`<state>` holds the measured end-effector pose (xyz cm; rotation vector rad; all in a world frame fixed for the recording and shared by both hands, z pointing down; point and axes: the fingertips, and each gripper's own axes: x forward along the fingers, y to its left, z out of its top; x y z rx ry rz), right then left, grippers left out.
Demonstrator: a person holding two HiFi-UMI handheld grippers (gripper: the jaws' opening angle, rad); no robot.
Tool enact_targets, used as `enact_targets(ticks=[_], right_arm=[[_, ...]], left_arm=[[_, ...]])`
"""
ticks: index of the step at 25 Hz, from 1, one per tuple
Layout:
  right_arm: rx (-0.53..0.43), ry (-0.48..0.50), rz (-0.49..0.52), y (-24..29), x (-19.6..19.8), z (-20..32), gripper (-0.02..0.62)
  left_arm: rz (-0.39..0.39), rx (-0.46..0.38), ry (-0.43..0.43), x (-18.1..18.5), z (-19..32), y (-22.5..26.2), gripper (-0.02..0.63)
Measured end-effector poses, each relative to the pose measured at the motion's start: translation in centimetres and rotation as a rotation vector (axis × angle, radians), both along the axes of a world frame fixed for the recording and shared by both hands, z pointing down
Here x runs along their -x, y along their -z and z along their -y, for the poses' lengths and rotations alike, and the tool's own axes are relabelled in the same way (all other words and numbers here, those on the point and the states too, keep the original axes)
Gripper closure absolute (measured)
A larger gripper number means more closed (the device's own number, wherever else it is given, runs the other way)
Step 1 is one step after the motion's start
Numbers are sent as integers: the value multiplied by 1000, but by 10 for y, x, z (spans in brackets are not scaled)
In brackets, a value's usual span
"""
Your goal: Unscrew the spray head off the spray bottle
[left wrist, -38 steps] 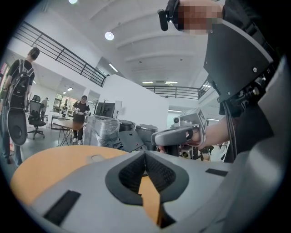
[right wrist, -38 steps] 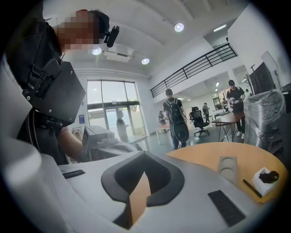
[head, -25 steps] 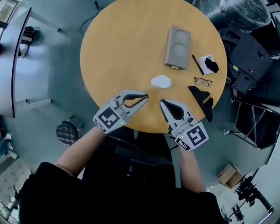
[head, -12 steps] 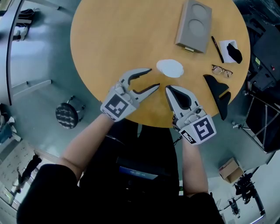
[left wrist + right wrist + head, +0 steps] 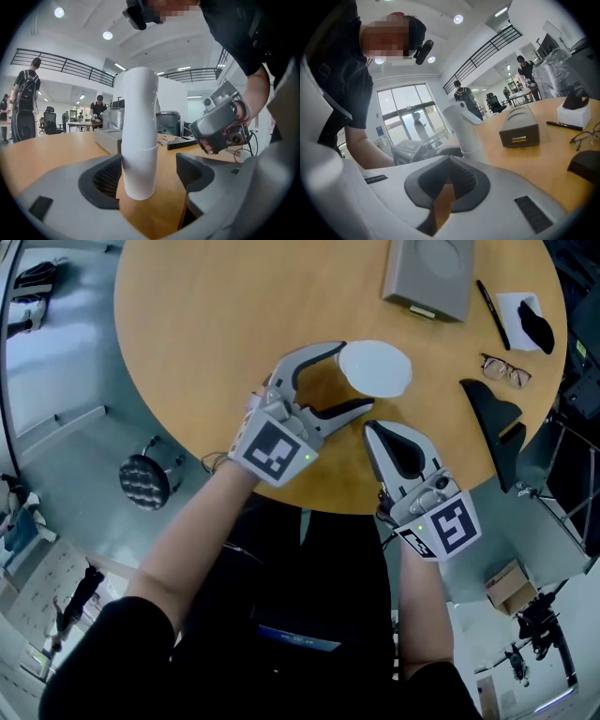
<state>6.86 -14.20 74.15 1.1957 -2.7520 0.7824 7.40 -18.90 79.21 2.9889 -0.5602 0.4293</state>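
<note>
Table (image 5: 187,334), one spray bottle (image 5: 384,371), left gripper (image 5: 357,375) just opened round it

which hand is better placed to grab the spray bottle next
Left, probably. On the left gripper the jaws have just been opening and stand either side of the spray bottle. The right gripper is shut and empty, beside the bottle.

Black sleeves (image 5: 127,638), grey marker-cubed tongs (image 5: 369,427)

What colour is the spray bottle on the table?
The spray bottle is plain white; the left gripper view shows it best.
</note>
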Motion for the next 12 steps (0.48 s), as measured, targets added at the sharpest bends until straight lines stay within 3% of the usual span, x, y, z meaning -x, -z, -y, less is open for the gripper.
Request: enact_targets(ticks=[12], right_arm=[[3,-34,25,-20,-20,-1,607]], left_arm=[[-38,15,38,-26,28,-17,206]])
